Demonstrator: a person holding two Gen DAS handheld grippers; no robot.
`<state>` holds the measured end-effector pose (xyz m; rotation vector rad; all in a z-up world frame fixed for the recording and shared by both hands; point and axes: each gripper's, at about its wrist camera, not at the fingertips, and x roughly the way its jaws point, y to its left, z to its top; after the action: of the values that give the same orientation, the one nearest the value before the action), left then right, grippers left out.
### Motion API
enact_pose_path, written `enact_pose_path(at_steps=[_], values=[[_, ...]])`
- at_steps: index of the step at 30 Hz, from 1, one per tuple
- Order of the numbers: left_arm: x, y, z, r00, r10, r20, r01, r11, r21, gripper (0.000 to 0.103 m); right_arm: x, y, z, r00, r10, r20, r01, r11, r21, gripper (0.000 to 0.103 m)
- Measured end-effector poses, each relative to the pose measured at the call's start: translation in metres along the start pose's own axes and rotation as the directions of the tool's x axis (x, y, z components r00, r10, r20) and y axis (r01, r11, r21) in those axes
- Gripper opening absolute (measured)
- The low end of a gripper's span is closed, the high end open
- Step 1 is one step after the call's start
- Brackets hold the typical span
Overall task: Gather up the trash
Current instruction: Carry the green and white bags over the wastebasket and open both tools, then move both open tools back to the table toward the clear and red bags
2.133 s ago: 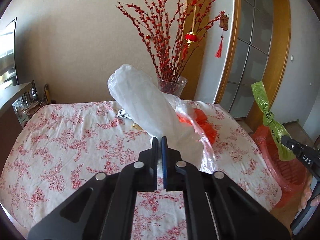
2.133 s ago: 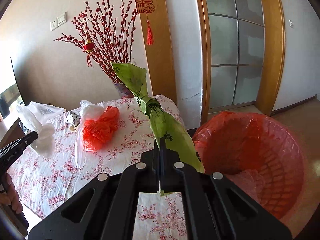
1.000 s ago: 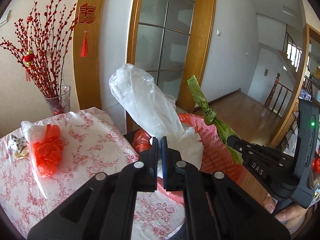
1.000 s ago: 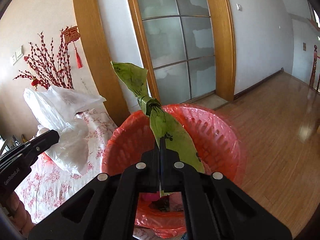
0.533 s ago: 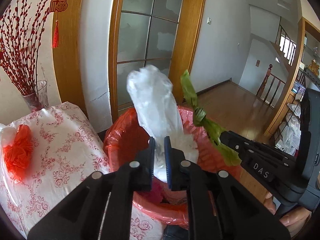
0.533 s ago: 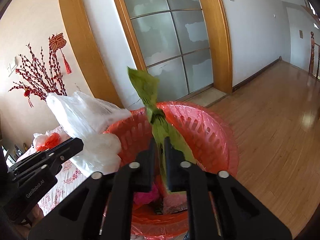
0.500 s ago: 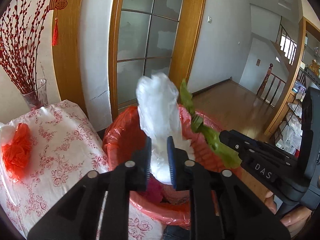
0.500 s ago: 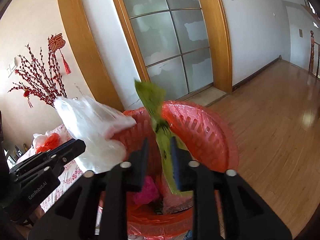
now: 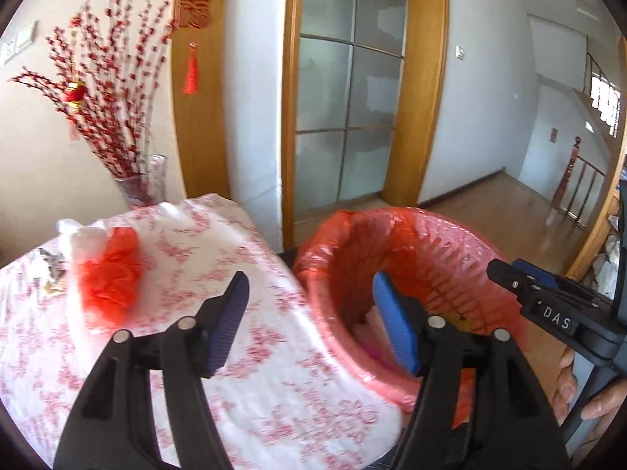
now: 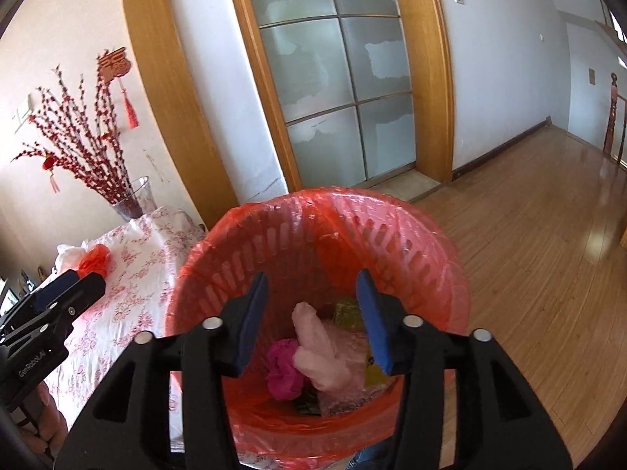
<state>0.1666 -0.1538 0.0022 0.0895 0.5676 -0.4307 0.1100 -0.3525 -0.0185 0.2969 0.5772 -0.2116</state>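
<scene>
My left gripper [image 9: 309,293] hangs over the gap between the table and the red-lined trash basket [image 9: 415,235]; its jaws are opening and nothing is between them. My right gripper [image 10: 312,286] is above the basket [image 10: 313,211], its jaws also opening and empty. Down in the basket lie a pale plastic bag [image 10: 321,348], a green bag [image 10: 347,311] and a magenta wad [image 10: 284,368]. A red plastic bag [image 9: 111,274] with a white one beside it rests on the floral tablecloth [image 9: 250,372]. Each gripper shows at the edge of the other's view.
A glass vase of red berry branches [image 9: 141,184] stands at the table's back corner by the wall. Small scraps [image 9: 51,270] lie at the table's left. Behind the basket is a wooden-framed glass door [image 10: 345,90]; wood floor [image 10: 548,254] stretches right.
Both grippers opened and let go: the white bag and the green bag dropped out of the jaws into the basket. The left wrist view has swung back towards the table.
</scene>
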Motion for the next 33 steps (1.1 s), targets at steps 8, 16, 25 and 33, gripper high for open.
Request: enact_pose_path(at_steps=[8, 16, 25, 33], values=[[-0.049, 0.065, -0.013, 0.984, 0.170, 0.051, -0.166, 0.983, -0.080, 0.073, 0.002, 0.062, -0.002, 0.992, 0.123, -0.026, -0.124, 0.988, -0.090, 0.058], [-0.098, 0.153, -0.032, 0.926, 0.377, 0.033, -0.362, 0.908, -0.212, 0.073, 0.012, 0.157, -0.009, 0.960, 0.263, -0.094, -0.277, 0.940, -0.198, 0.045], [-0.131, 0.237, -0.066, 0.855, 0.516, -0.043, -0.501, 0.803, -0.322, 0.073, 0.024, 0.249, -0.015, 0.915, 0.367, -0.167, -0.400, 0.877, -0.265, 0.033], [-0.136, 0.269, -0.082, 0.840, 0.535, -0.089, -0.526, 0.764, -0.375, 0.073, 0.055, 0.318, -0.015, 0.893, 0.385, -0.233, -0.443, 0.843, -0.304, 0.023]])
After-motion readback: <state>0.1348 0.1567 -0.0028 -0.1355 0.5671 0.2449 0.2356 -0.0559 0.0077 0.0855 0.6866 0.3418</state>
